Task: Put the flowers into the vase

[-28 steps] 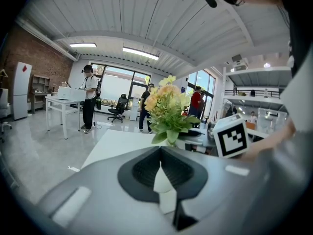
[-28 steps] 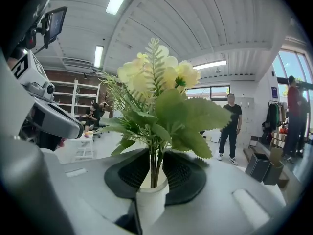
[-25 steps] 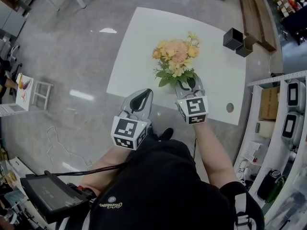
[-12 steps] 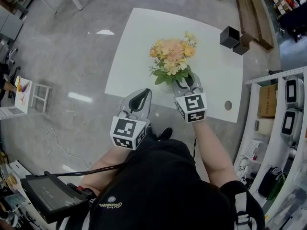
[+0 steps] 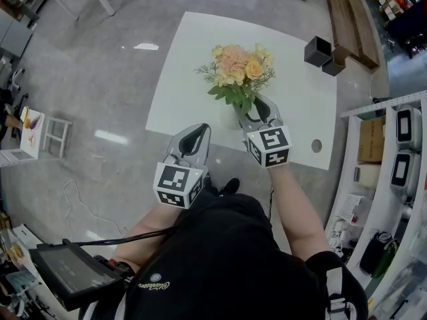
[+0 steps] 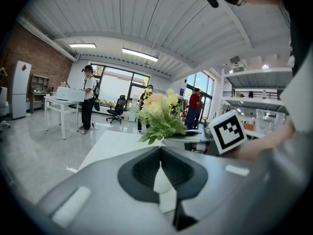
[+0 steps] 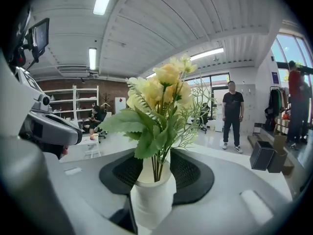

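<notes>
A bunch of peach and yellow flowers [image 5: 237, 72] stands upright with its stems in a white vase [image 7: 149, 197] near the front edge of the white table [image 5: 193, 59]. My right gripper [image 5: 259, 104] is at the vase. Its jaws have just been opening, and they now stand open on either side of the vase neck and stems [image 7: 155, 166] without pressing on them. My left gripper [image 5: 195, 132] hangs shut and empty off the table's near edge, left of the vase. The left gripper view shows the flowers [image 6: 159, 114] ahead, with my right gripper's marker cube [image 6: 227, 131] to their right.
Two black boxes [image 5: 321, 53] sit at the table's far right corner, also seen as black boxes [image 7: 266, 155] in the right gripper view. A person [image 7: 232, 116] stands beyond the table. More people and office desks are farther off. Shelving runs along the right.
The right gripper's jaws have spread apart and let go of the flower stems. The bunch, which leaned toward the gripper, now stands straighter in the vase. The left gripper has not moved.
</notes>
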Tool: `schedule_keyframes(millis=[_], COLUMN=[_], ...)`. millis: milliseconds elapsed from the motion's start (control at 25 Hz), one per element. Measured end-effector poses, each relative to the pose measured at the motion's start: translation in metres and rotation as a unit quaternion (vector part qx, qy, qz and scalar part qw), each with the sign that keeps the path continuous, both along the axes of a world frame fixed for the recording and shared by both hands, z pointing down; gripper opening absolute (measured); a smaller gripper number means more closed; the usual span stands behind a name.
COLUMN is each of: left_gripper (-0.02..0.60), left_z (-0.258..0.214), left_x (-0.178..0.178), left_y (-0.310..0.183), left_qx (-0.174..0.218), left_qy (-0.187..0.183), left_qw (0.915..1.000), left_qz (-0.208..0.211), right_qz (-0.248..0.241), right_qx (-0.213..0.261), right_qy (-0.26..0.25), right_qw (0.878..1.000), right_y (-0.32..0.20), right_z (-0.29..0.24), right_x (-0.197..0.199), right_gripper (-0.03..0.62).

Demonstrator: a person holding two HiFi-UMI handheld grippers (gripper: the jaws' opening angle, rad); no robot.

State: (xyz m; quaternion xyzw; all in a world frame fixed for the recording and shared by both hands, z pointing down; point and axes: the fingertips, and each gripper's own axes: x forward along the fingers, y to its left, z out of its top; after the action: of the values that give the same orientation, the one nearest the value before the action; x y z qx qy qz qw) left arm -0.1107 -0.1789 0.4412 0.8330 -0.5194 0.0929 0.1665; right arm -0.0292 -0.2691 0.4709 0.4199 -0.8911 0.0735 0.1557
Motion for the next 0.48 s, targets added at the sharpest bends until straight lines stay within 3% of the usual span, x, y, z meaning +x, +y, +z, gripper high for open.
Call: schedule_keyframes(millis=[480], left_gripper=[0.008], left_z=[-0.0069], left_x=[-0.0002], left_y=[0.003], left_qx=[0.007], left_qy=[0.002], left_qw=[1.0], left_qz=[0.0], right_qz=[-0.009], right_qx=[-0.019], right_qy=[-0.01], right_qw=[1.0], right_y=[0.0079], right_z=[-0.0036], right_x=[-0.0025], right_gripper=[0.198])
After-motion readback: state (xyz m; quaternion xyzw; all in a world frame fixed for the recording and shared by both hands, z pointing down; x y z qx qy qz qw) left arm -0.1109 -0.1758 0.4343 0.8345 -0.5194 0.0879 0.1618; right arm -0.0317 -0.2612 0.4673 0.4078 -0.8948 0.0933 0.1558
